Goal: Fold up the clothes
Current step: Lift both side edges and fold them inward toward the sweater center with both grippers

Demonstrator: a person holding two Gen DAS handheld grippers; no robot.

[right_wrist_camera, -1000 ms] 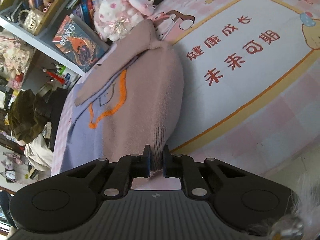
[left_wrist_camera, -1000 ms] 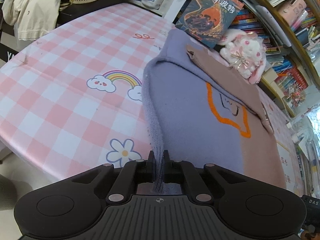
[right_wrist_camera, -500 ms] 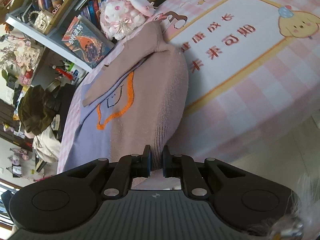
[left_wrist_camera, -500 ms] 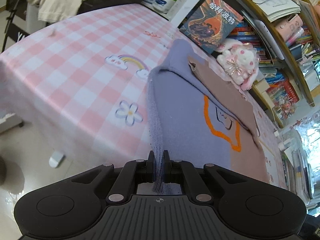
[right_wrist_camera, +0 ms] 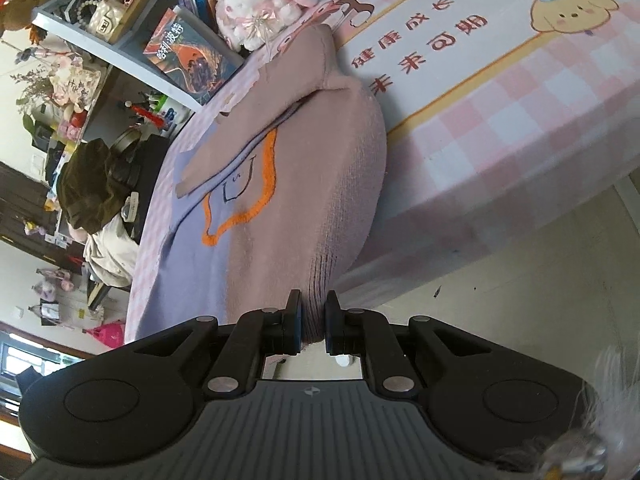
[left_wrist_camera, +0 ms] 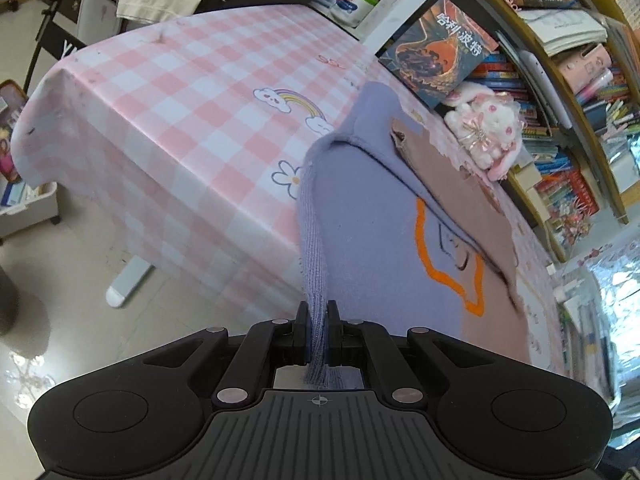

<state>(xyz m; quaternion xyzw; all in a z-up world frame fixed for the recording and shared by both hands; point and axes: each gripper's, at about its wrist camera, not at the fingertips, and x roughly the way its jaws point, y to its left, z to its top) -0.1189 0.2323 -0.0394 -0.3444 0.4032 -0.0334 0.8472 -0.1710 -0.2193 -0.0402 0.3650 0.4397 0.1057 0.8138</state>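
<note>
Left gripper (left_wrist_camera: pixel 318 320) clamped on the lilac ribbed hem of the sweater (left_wrist_camera: pixel 372 216); right gripper (right_wrist_camera: pixel 312 320) clamped on the mauve ribbed hem of the same garment — 2 grips at the 2 bottom corners, likely so the hem travels as 1 straight line during the fold. Jaws narrow on both sides, knit bunched between the pads. Sweater body draped from the table (left_wrist_camera: pixel 168 92) out over the near edge toward the grippers, cloth pulled fairly taut and lifted off the checked cover near the hem. Sleeves already laid across the chest, the mauve one on top of the orange outline motif. Collar end resting far up the table, close to the plush toy (left_wrist_camera: pixel 486 132) and the book (left_wrist_camera: pixel 436 52) leaning at the shelves.

Room for moving: floor open below and behind the grippers, bare checked cover to the left of the garment, printed panel free to the right in the right wrist view. Tight only at the far end — plush and shelves just beyond the collar, so probably little slack for pushing the hem past the shoulders.
</note>
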